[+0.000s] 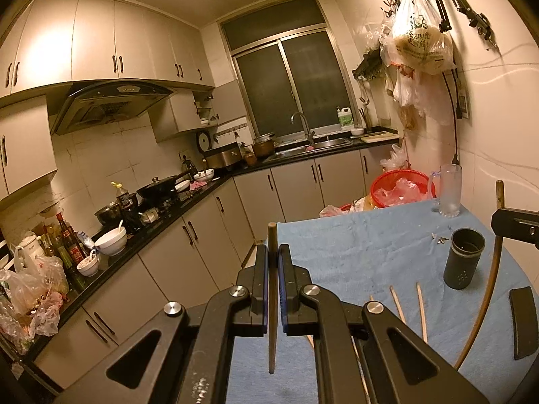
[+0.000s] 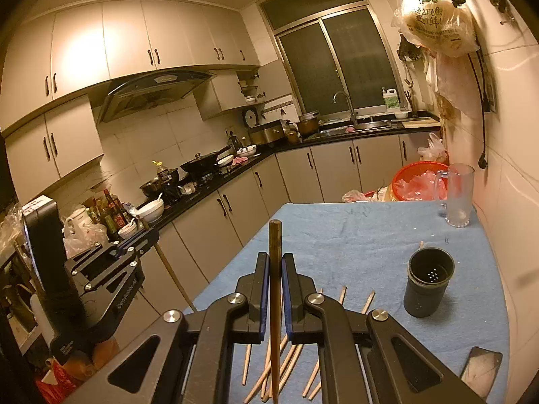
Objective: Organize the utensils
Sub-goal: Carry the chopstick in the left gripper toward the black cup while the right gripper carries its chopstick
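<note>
My left gripper (image 1: 273,252) is shut on a dark wooden chopstick (image 1: 272,235) and holds it upright above the table's left edge. My right gripper (image 2: 275,260) is shut on another dark chopstick (image 2: 275,235), also upright. A dark cylindrical utensil holder (image 2: 427,282) stands open on the blue tablecloth (image 2: 353,235), to the right of both grippers; it also shows in the left wrist view (image 1: 463,257). Several light wooden chopsticks (image 2: 293,360) lie loose on the cloth under the right gripper; some show in the left wrist view (image 1: 421,309). The left gripper body (image 2: 101,282) shows at the left of the right wrist view.
A glass mug (image 2: 458,195) stands at the table's far right corner beside the wall. A red basket (image 2: 417,181) with plastic bags sits behind the table. A phone (image 2: 480,370) lies at the near right. A cluttered black counter (image 1: 134,232) runs along the left.
</note>
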A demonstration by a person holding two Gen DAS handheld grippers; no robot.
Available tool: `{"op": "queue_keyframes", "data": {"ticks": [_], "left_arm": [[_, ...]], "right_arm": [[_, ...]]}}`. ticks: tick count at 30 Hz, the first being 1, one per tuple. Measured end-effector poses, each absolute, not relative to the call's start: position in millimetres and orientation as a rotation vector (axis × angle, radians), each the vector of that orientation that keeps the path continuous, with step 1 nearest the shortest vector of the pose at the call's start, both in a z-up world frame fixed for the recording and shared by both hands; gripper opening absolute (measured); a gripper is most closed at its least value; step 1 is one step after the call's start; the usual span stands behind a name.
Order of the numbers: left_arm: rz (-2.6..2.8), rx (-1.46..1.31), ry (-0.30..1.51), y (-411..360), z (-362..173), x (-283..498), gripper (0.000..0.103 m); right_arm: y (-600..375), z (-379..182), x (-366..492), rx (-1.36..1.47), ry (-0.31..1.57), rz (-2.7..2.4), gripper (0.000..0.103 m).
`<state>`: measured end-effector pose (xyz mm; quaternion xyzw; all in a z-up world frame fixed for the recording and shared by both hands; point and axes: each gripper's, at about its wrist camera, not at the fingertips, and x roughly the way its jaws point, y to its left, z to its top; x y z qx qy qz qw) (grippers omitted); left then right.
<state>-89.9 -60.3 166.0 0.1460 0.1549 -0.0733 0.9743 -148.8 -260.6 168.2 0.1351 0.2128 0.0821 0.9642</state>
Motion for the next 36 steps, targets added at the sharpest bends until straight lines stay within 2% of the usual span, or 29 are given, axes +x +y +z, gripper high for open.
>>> {"op": "queue_keyframes", "data": {"ticks": [25, 36], "left_arm": [[-0.123, 0.266, 0.325, -52.0, 168.0, -77.2, 0.006], [-0.427, 0.151, 0.473, -84.2, 208.5, -37.0, 0.006]], "right_arm": [[-247.3, 177.6, -145.3, 0.246, 0.421, 0.176, 0.008], [-307.2, 195.6, -144.7, 0.295, 0.366, 0.047, 0.008]]}}
